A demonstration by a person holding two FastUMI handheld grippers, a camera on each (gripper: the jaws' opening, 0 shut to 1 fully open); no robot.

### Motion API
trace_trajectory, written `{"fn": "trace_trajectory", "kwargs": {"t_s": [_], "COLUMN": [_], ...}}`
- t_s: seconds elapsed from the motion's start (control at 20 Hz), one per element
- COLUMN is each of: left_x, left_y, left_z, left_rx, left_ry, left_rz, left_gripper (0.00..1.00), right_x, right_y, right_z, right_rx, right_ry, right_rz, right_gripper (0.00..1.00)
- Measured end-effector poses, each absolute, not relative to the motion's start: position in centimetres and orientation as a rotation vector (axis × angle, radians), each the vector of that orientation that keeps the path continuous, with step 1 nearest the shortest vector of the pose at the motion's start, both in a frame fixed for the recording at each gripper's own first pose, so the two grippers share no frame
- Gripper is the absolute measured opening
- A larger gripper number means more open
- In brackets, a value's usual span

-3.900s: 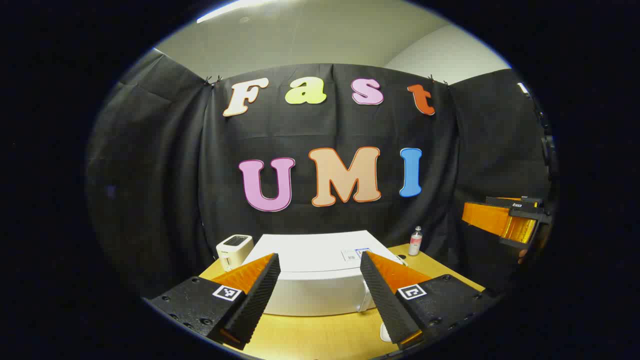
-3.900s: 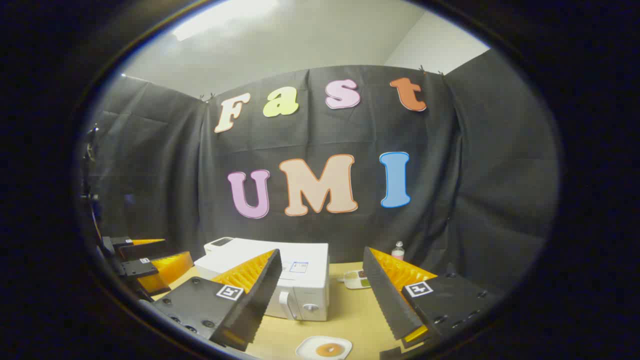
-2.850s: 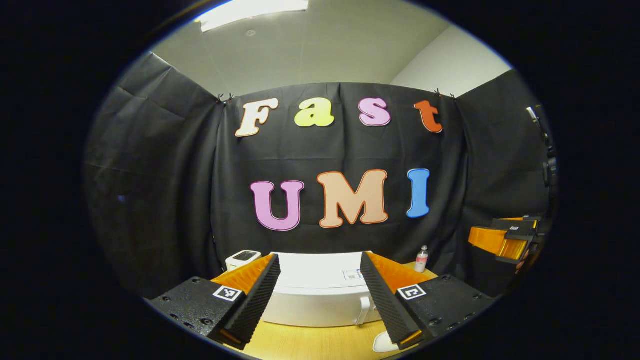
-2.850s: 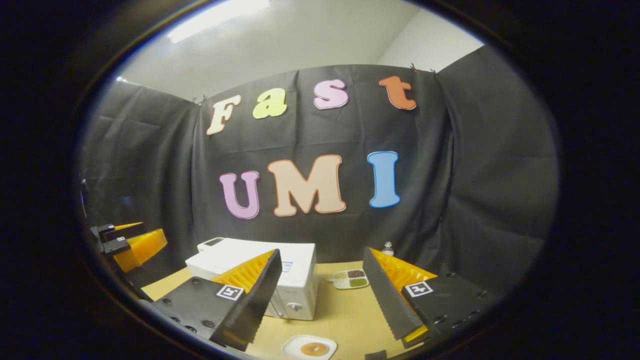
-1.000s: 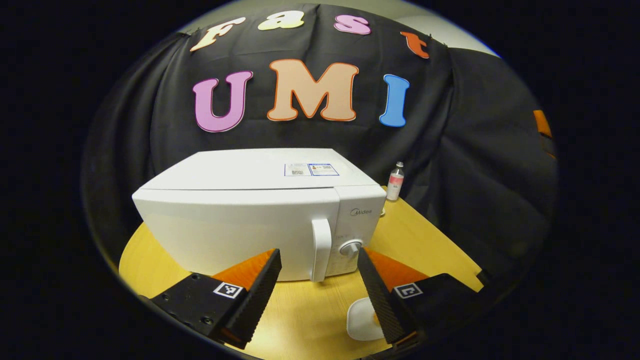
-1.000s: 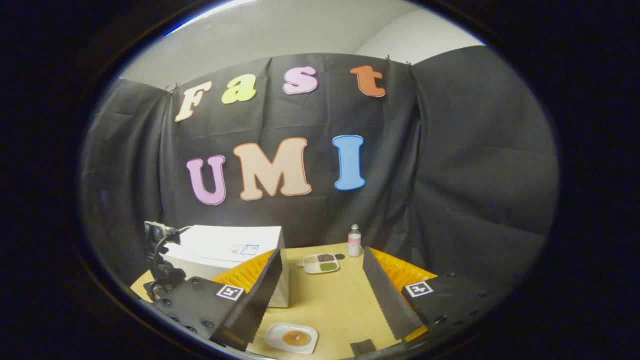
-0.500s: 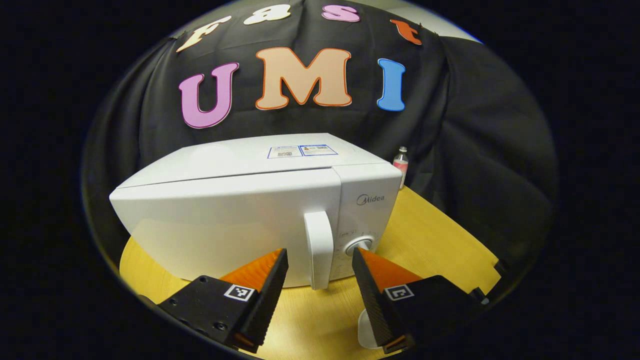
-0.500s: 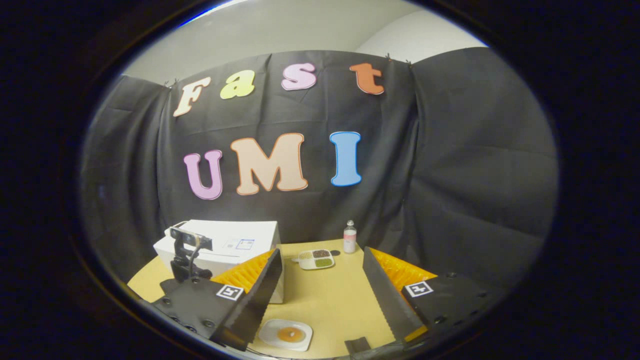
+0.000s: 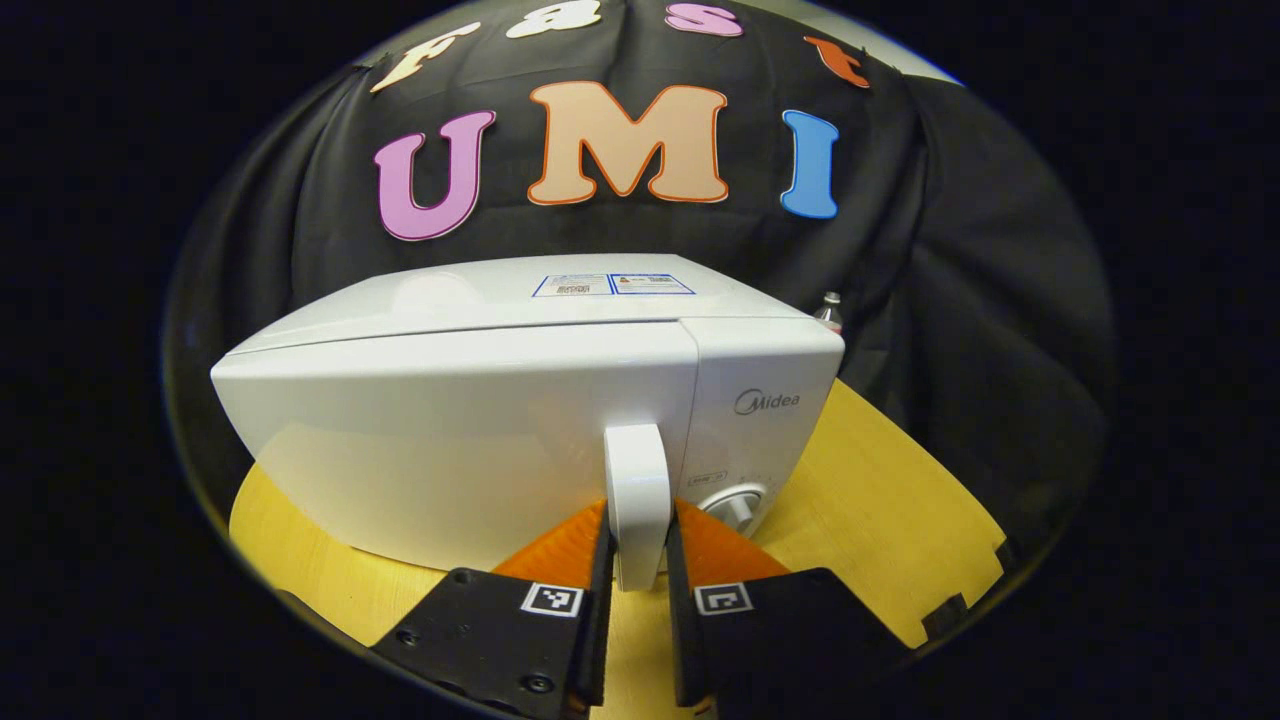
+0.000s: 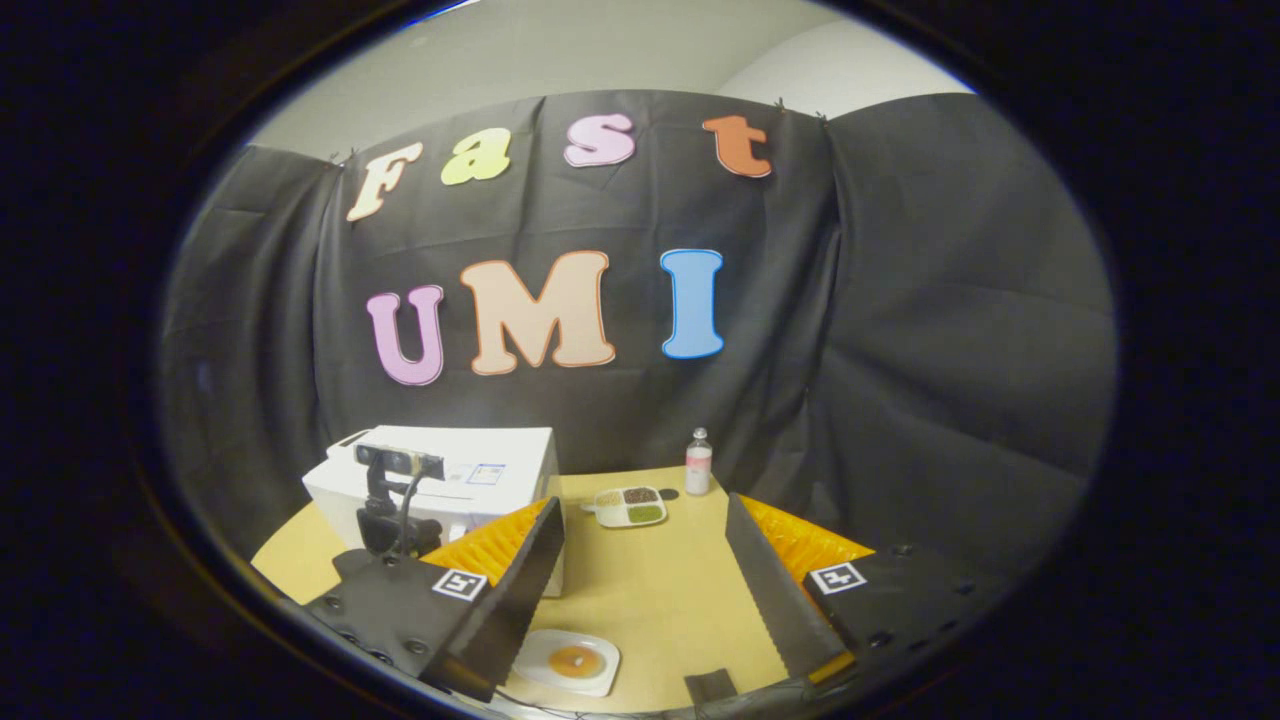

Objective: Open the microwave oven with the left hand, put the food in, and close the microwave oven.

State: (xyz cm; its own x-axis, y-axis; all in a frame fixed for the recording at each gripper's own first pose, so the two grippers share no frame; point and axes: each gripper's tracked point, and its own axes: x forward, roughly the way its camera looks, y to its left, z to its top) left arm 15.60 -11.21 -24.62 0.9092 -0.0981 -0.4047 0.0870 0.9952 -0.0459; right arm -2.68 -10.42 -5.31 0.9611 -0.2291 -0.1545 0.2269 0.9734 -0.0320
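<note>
White microwave door handle [image 9: 637,505] clamped by left gripper [image 9: 637,600] | right gripper [image 10: 640,585] spread, idle | risk: smooth handle slips out, or microwave oven [image 9: 520,400] drags across surface [image 9: 880,480]

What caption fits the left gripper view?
Left gripper shut on the microwave handle; door closed.

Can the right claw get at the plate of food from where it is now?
Probably yes. The right claw is open, and the plate of food lies on bare table just below its fingers, beside the microwave, with nothing in between.
</note>
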Motion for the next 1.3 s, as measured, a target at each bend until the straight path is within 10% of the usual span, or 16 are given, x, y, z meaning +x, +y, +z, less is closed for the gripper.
{"fn": "trace_trajectory", "kwargs": {"t_s": [0.7, 1.3], "left_x": [15.1, 7.8], "left_y": [-11.2, -10.4], "left_z": [-24.5, -24.5], "left_rx": [-0.077, -0.081], "left_ry": [0.449, 0.427], "left_rz": [-0.066, -0.079], "left_gripper": [0.02, 0.01], "right_x": [-1.5, 0.9], "right_y": [-7.9, -6.9], "right_z": [-7.7, -9.6], "right_rx": [-0.017, -0.014], "right_ry": [0.225, 0.266], "right_rz": [-0.123, -0.055], "right_gripper": [1.0, 0.94]}}
